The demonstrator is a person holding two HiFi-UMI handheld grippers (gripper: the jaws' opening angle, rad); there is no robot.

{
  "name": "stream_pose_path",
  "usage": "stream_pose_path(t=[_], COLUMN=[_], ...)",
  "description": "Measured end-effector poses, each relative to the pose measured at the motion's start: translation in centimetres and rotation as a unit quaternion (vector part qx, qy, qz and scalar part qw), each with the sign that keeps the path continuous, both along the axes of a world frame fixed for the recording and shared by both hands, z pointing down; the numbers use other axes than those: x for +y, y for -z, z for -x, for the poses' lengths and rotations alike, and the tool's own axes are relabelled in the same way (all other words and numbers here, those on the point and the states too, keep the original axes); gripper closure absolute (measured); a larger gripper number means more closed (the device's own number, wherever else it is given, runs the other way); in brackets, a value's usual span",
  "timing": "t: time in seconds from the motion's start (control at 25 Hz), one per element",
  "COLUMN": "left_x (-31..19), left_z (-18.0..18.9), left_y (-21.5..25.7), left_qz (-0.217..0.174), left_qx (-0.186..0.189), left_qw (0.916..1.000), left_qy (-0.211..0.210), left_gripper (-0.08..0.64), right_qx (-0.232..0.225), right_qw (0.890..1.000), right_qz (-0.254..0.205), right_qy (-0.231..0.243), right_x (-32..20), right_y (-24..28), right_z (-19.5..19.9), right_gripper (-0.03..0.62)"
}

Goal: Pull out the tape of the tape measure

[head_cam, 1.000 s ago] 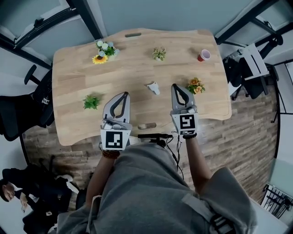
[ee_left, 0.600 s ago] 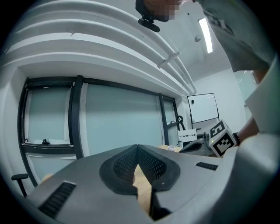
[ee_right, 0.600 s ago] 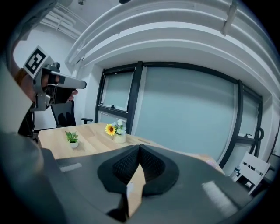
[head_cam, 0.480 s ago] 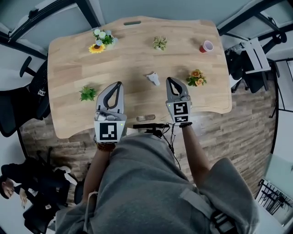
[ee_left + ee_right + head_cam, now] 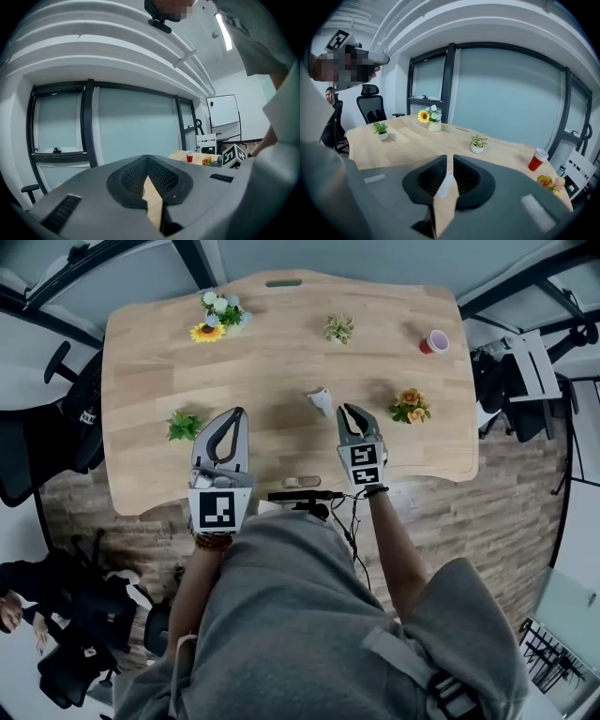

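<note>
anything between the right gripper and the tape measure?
Nothing. The head view shows only bare table between the right gripper, whose jaws have just been opening with nothing between them, and the tape measure.

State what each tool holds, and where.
Nothing. The left tool is shut, empty; on the right tool the jaws have just been opening, the tape measure lying beyond them.
</note>
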State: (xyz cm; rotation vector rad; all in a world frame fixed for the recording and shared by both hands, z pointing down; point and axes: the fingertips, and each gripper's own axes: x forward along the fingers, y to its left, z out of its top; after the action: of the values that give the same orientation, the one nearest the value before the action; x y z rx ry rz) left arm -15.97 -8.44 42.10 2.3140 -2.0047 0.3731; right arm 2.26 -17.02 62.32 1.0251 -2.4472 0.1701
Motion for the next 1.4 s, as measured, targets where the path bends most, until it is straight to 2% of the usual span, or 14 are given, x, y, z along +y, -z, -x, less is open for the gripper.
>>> stream_pose_path(t=[0.28, 0.68, 1.4], left_x=[0.3, 0.9, 0.7], left_z=[1.8, 3.4, 2.8], left_y=[-0.3, -0.8, -1.6], left_qz=[0.005, 0.013, 0.019], left_qx=[-0.005, -0.011, -0.01], left_qw=[0.9997, 0.9988, 0.9984], left_qy=[0.023, 0.045, 0.053], left_gripper=[0.551, 0.551, 0.551], right_qx=[0.022, 0.058, 0.083], right_qw=[0.998, 0.993, 0.984], right_qz=[0.051, 0.096, 0.158], right_qy=[0.013, 0.026, 0.027], right_x=[0.5, 0.4, -0.1], right_y=[-4.5, -9.6, -14.5], right_z=[1.0, 1.8, 2.0], right_gripper=[0.522, 0.477, 0.426])
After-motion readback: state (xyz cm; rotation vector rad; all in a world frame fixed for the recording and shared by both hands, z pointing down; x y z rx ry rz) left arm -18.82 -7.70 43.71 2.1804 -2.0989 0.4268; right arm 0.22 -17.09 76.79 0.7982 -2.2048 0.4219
